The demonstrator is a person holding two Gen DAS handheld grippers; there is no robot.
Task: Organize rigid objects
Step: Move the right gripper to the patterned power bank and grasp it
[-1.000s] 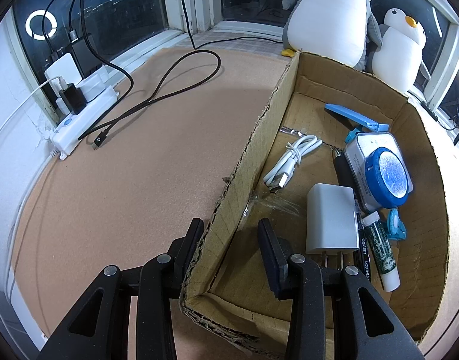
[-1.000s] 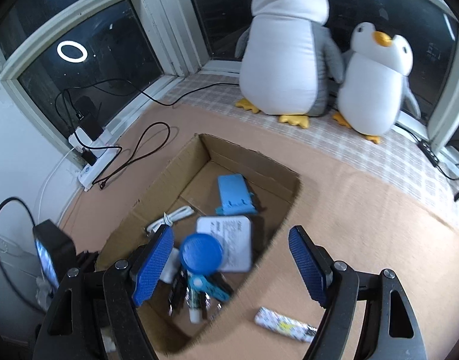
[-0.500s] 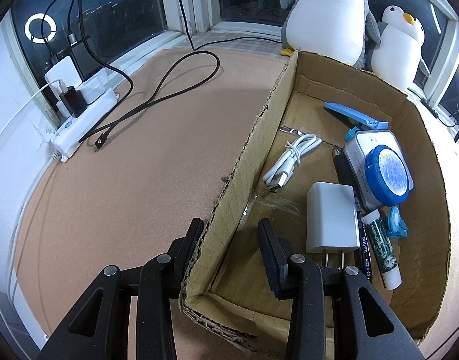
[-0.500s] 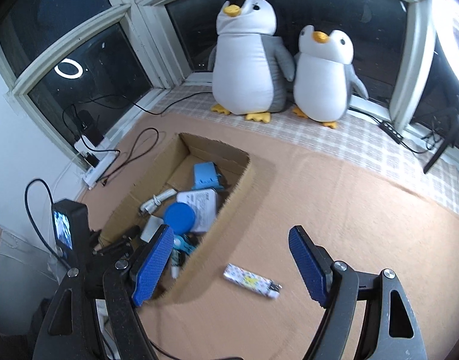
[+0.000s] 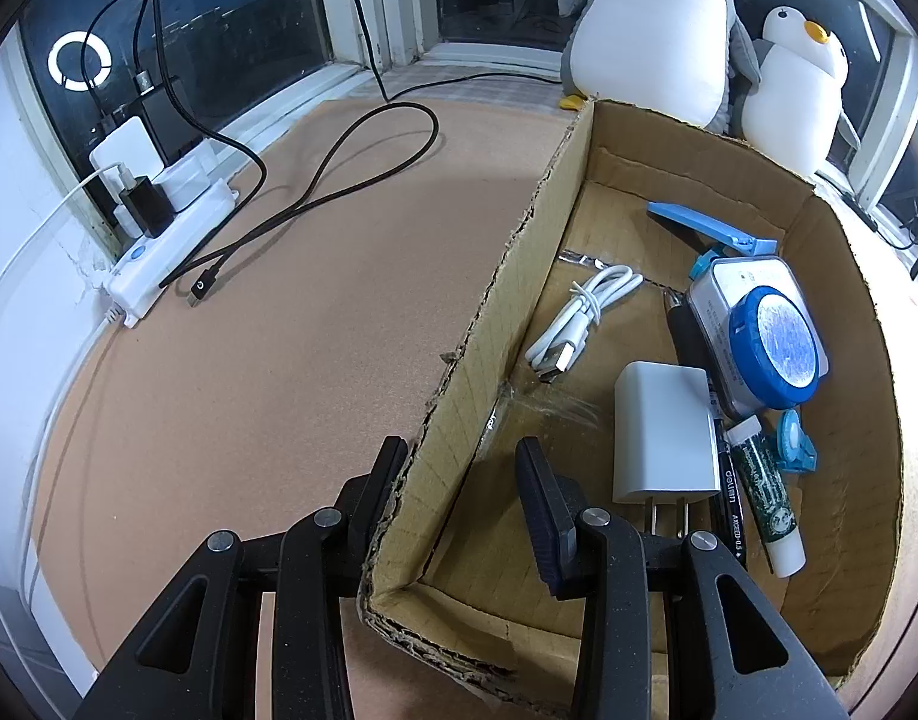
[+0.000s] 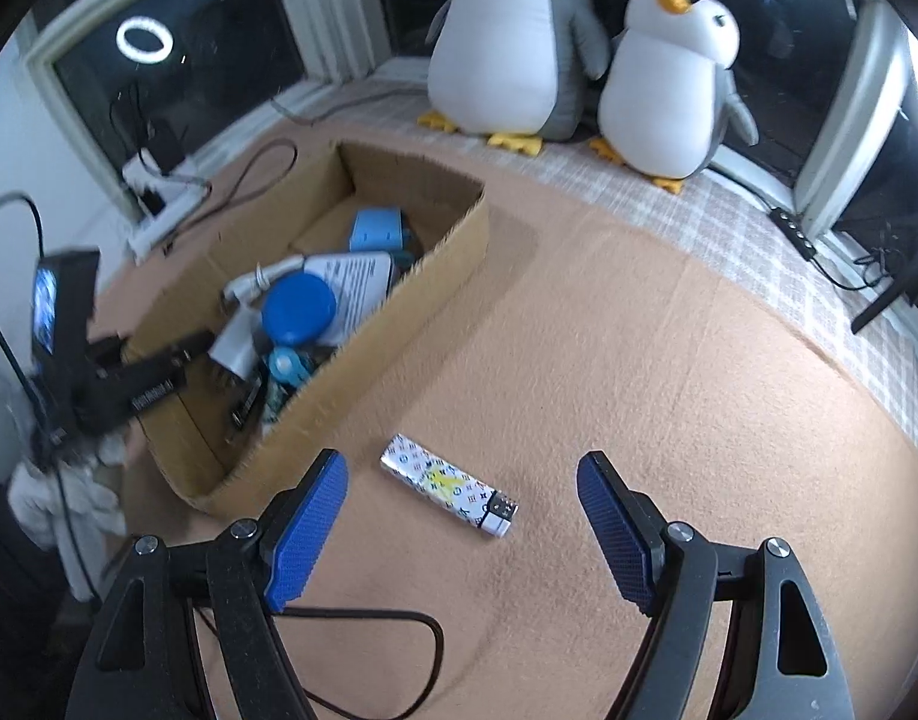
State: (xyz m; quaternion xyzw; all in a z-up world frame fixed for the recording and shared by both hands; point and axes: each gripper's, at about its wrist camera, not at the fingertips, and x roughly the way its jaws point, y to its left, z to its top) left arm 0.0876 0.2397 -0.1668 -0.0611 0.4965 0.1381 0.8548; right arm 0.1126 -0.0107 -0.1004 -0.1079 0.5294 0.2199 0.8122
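Tan felt-like mat (image 6: 609, 330) under everything, checked cloth (image 6: 777, 240) along dark windows (image 6: 177, 78), two plush penguins (image 6: 519, 42) on it, white power strip (image 5: 165, 252) by the sill. Left gripper (image 5: 459, 456) clamped on the near wall of the cardboard box (image 5: 519, 312). Right gripper (image 6: 462, 480) hovering, jaws wide apart, empty. Patterned lighter (image 6: 450, 484) flat on the mat between them, just outside the box.

Light: dim, ring-lamp glare in glass | Right view — motion-blurred | Edges — fisheye-bent
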